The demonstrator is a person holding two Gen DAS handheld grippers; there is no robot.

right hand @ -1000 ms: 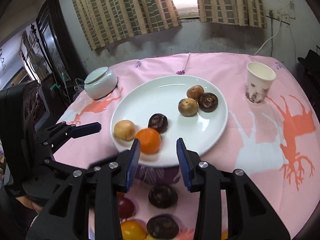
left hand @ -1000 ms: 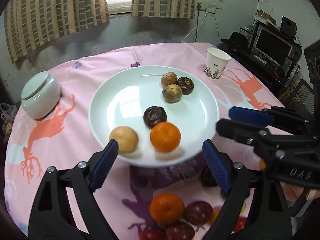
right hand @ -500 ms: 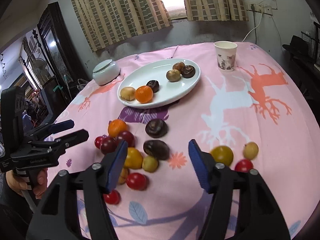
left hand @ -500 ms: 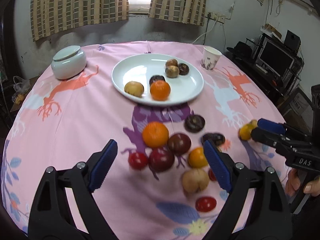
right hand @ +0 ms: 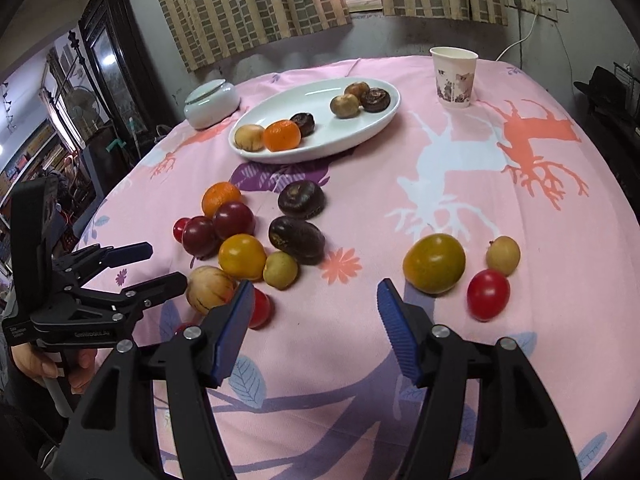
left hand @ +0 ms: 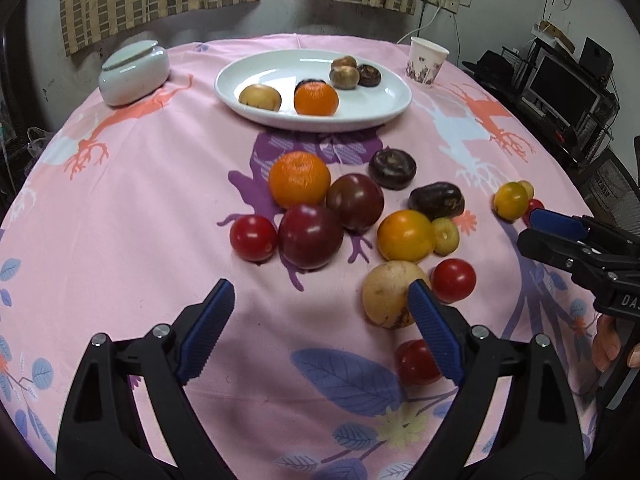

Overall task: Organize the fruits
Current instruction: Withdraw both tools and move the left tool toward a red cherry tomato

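Both left gripper (left hand: 320, 332) and right gripper (right hand: 316, 328) spread, empty; red tomato (left hand: 416, 362) half-hidden behind left finger.

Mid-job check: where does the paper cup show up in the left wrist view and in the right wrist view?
Left wrist view: the paper cup stands upper right of centre, just right of the white plate.
Right wrist view: the paper cup stands upper right, again right of the white plate.
Shared landmark: the lidded white jar, left of the plate in both.
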